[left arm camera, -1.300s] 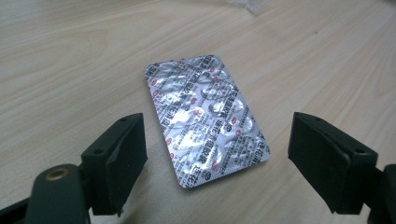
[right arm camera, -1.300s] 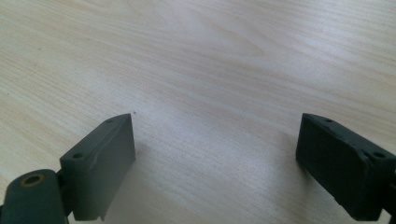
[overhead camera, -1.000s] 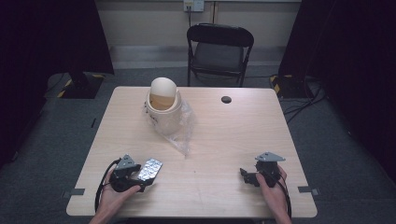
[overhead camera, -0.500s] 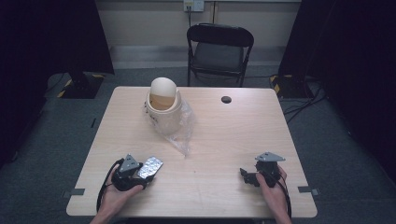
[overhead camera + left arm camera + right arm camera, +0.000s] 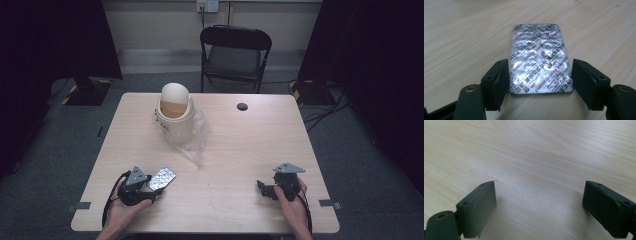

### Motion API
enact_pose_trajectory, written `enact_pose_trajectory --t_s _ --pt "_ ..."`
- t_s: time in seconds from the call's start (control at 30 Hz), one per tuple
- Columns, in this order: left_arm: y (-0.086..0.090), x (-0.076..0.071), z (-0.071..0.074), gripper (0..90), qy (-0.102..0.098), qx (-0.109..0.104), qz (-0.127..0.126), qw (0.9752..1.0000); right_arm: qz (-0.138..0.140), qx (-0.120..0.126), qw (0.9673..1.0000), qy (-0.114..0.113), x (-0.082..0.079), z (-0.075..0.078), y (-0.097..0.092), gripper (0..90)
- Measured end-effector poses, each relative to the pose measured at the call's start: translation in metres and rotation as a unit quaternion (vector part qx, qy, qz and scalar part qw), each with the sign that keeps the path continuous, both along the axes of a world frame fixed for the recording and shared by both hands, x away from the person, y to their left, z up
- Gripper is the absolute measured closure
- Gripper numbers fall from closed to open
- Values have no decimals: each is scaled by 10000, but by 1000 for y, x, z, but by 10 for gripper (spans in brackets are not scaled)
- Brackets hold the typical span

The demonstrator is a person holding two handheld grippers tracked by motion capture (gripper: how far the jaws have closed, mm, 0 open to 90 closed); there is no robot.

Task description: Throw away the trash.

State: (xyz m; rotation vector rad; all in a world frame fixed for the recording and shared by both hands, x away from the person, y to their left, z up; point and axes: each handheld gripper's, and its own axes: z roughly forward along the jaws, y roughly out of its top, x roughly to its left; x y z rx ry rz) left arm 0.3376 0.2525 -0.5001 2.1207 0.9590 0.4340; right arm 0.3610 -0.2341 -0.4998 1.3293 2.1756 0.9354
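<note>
**Blister pack between spread jaws at the lower left**

Low in the left of the high view, the left gripper sits in a hand near the front edge of the wooden table, with a silver blister pack lying just ahead of it. From the left gripper view, the blister pack lies foil side up with red and dark print, its near end between the two black jaws. The jaws stand spread, with a gap on the right side; whether the left jaw touches the pack's edge I cannot tell.

At the lower right of the high view, the right gripper is held in the other hand, well apart from the pack. Its own view shows jaws wide apart over bare wood, grasping nothing.

Toward the upper middle of the table stands a cream bin with a swing lid, a clear plastic bag spilling down beside it. A small black disc lies to the right of the bin. Beyond the table's far edge is a black folding chair.
</note>
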Motion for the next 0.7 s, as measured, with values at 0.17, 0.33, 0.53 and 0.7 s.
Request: enact_pose_trajectory --t_s 0.17,0.33,0.53,0.7 --pt "0 1 0 292 16 4 36 10000 0 1 10000 0 0 0 0 109" --pt "0 4 2 341 31 46 -29 10000 -1 1 10000 0 0 0 0 109" --pt "2 4 8 341 -14 -161 -20 9999 1 2 10000 1 0 0 0 109" --pt "5 1 15 341 -113 -368 42 9992 -1 2 10000 0 0 0 0 109"
